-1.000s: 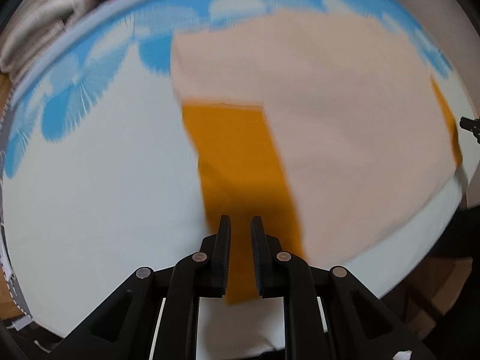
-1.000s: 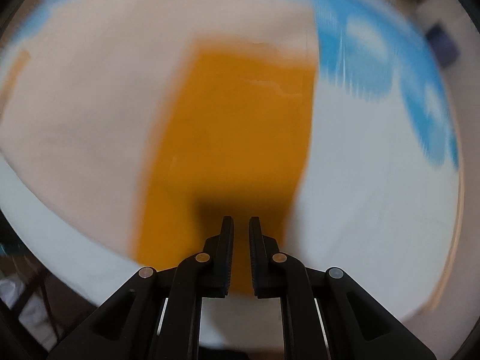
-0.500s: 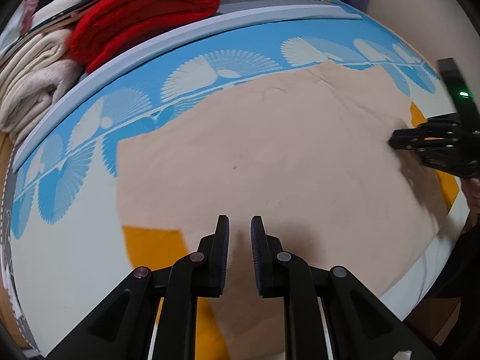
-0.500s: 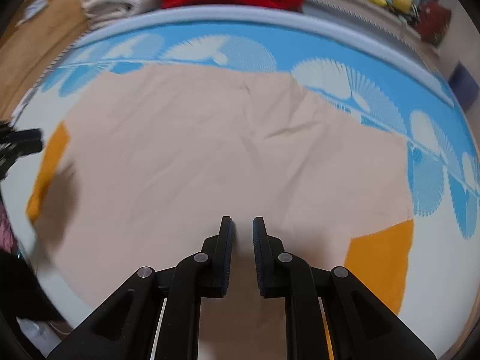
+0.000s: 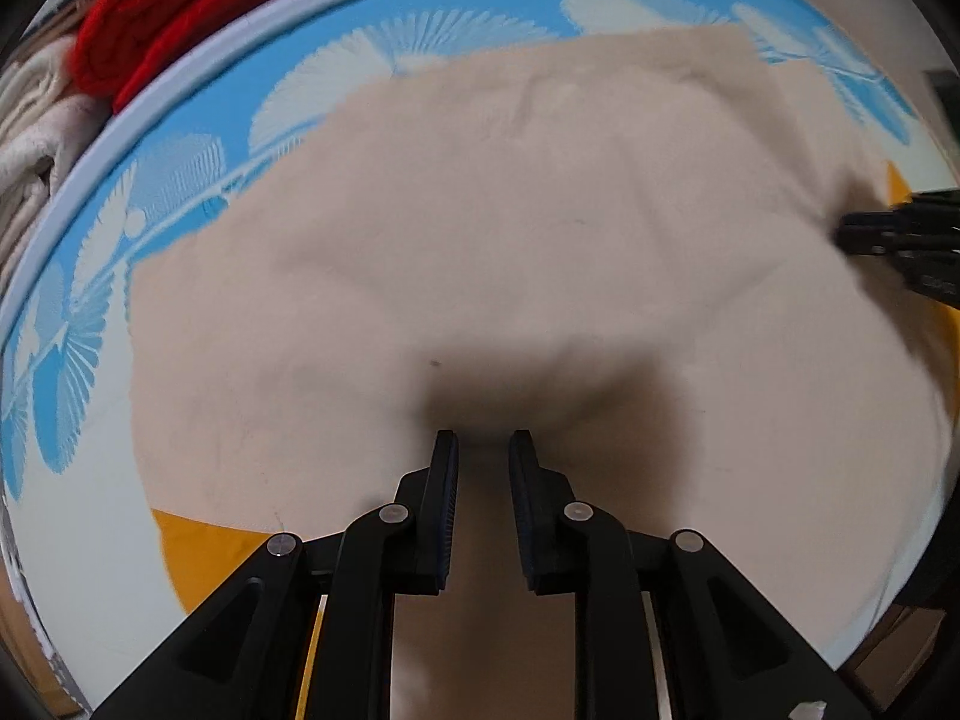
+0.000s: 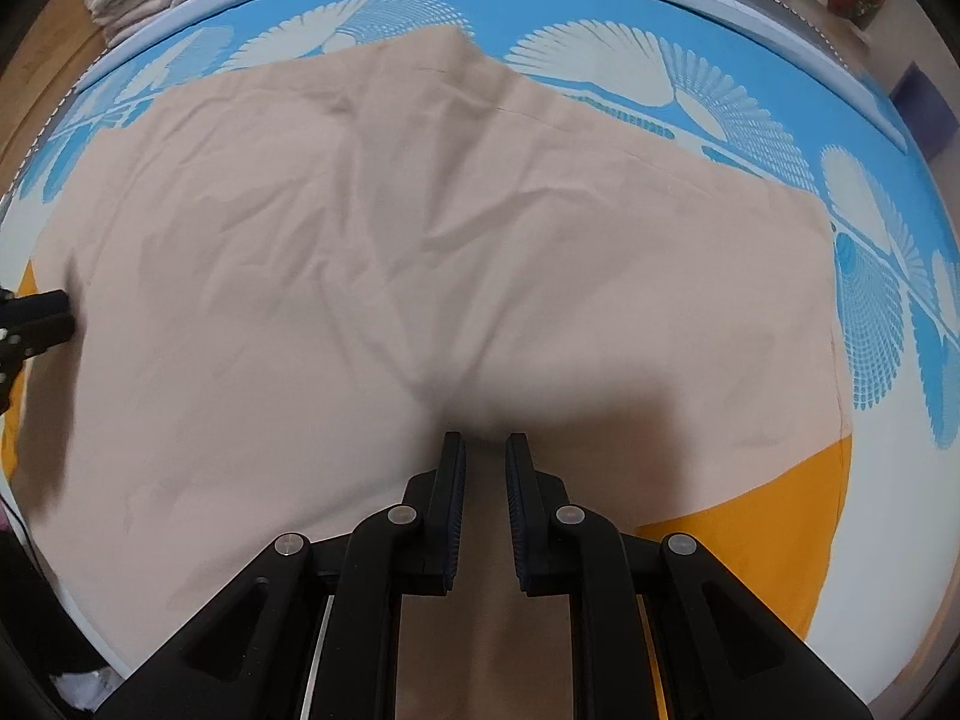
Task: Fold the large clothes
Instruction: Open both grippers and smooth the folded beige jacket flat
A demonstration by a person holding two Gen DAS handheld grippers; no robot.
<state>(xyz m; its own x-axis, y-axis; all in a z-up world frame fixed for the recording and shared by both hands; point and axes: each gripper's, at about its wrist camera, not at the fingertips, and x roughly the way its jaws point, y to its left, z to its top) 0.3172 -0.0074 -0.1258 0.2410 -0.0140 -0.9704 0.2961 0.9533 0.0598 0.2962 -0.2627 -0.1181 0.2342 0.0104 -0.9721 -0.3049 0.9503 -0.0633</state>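
My left gripper (image 5: 483,441): fingers parted by a narrow gap, tips low over the beige cloth; beige fabric shows between them, but I cannot tell whether they pinch it.
My right gripper (image 6: 485,443): the same narrow gap, tips over the cloth near its front middle, a dark shadow just ahead of them; whether any cloth is caught I cannot tell.
Beige cloth (image 6: 420,276): large, pale peach-beige, spread wide over the bed, wrinkled with soft creases running from the far edge toward my right fingers; its far edge lies on the blue print.
Orange layer (image 6: 774,528): a bright orange cloth beneath the beige one, showing at the near right corner in the right view and at the near left corner (image 5: 204,552) in the left view.
Other gripper as seen across: the right one enters the left view at the right edge (image 5: 900,234); the left one enters the right view at the left edge (image 6: 36,318); both are over the cloth's side edges.
Bed sheet (image 6: 870,300): white with blue fan-shaped print, pale border at the far side.
Beyond the bed: red knit bundle (image 5: 198,6) beside cream folded textiles (image 5: 30,120).
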